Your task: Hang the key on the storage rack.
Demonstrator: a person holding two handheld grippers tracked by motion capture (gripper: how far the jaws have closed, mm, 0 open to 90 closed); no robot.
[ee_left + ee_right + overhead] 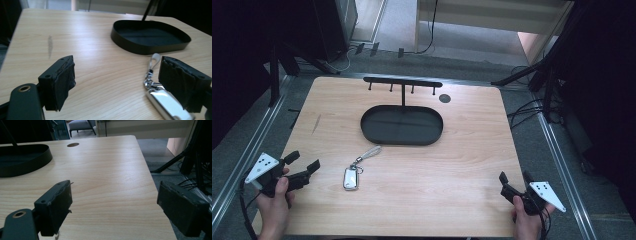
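Near the table's (452, 200) left edge, the left gripper (305, 166) gapes wide, holding nothing. Just right of it lies a silver key fob (351, 178), long axis near-to-far, strap (369, 153) trailing far-right toward the black oval tray (402, 141). The right gripper (515, 179), near right, also gapes empty.
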